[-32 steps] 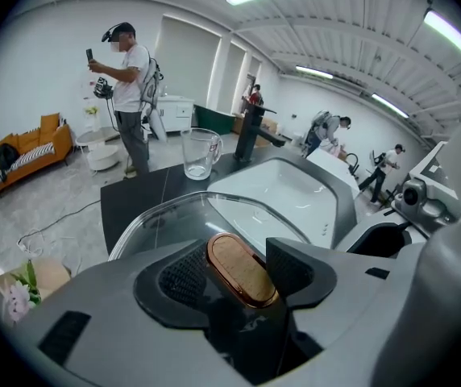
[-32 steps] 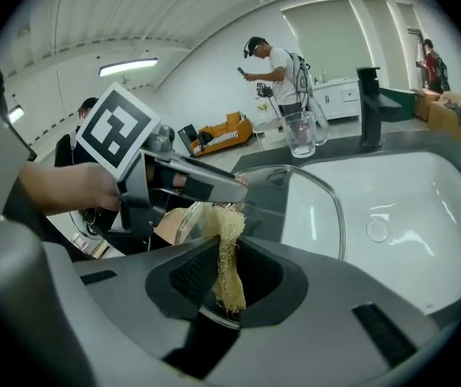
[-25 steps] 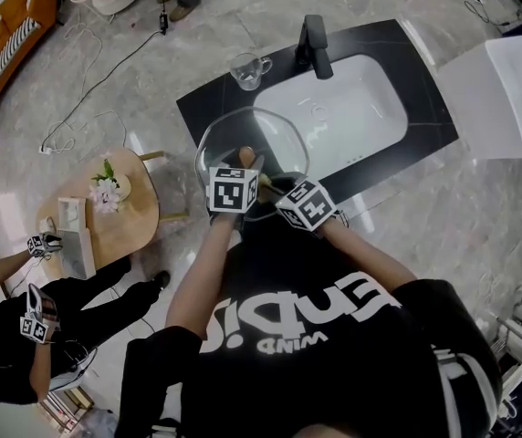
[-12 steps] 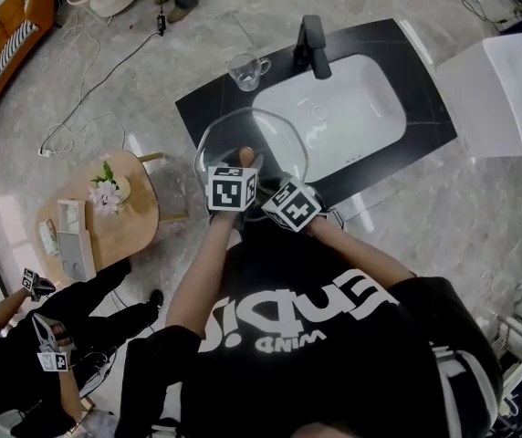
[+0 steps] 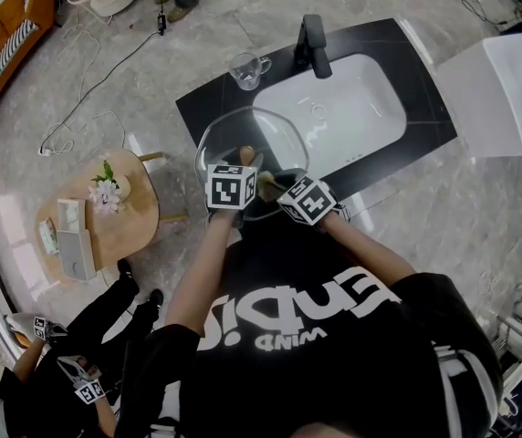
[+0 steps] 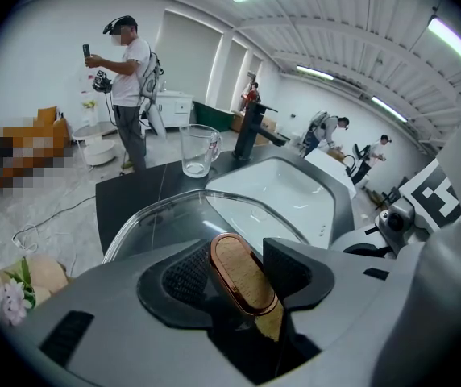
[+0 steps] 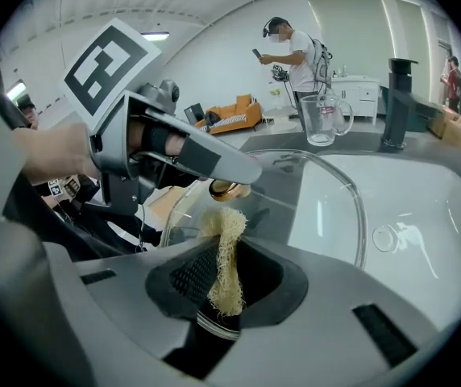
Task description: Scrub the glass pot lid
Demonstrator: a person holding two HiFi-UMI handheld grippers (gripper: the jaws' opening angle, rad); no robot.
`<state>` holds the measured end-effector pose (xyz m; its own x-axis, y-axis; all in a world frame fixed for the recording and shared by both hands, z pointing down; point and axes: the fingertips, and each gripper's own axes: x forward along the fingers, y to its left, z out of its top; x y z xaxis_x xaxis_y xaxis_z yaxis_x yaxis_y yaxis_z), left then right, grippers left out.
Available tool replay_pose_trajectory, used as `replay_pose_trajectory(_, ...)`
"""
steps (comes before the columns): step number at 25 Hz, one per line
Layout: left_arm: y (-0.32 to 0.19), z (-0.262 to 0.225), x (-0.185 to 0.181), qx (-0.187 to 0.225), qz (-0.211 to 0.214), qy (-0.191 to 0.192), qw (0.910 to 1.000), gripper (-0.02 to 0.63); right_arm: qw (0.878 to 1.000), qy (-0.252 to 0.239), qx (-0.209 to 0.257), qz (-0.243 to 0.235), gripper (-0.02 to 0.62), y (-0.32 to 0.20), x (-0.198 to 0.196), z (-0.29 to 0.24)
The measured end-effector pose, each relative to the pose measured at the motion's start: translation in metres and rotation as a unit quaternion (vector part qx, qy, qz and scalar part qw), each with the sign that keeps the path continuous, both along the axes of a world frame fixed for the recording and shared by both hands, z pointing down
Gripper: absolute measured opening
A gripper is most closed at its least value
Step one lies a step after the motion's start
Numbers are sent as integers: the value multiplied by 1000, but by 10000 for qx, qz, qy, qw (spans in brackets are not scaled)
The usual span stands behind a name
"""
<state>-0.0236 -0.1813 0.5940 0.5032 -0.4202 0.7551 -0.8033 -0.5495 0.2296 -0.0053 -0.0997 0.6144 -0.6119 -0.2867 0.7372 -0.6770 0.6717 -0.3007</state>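
The glass pot lid [image 5: 243, 128] is held tilted above the black counter's near edge. Its wooden, copper-rimmed handle [image 6: 242, 274] lies between the pads of my left gripper [image 6: 238, 271], whose jaws are closing on it and carry the lid. In the head view the left gripper [image 5: 245, 162] reaches onto the lid from below. My right gripper [image 7: 218, 276] is shut on a strip of pale loofah scrubber [image 7: 224, 252], whose tip rises against the lid's glass [image 7: 327, 204] just under the handle [image 7: 229, 189]. The right gripper [image 5: 272, 186] sits beside the left one.
A white sink [image 5: 352, 121] with a black faucet [image 5: 313, 46] is set in the black counter [image 5: 208, 108]; a glass mug [image 5: 245, 69] stands at its far left. A round wooden table [image 5: 120, 222] is at the left, a white box [image 5: 498, 94] at the right. A person crouches at lower left.
The right gripper slid a little left along the lid, then back right. The left gripper and lid stayed put. The person at lower left moved farther down.
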Motion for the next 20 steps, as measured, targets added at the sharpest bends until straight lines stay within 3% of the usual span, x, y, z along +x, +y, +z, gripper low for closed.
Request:
replay_pose_trajectory(13, -1, 0, 1, -20, -42, 56, 10000, 216, 9994, 135, 63, 327, 57, -30, 33, 0)
replay_pose_trajectory(20, -1, 1, 0, -86, -105, 25, 9999, 213, 9991, 306, 174, 248, 57, -57, 42, 0)
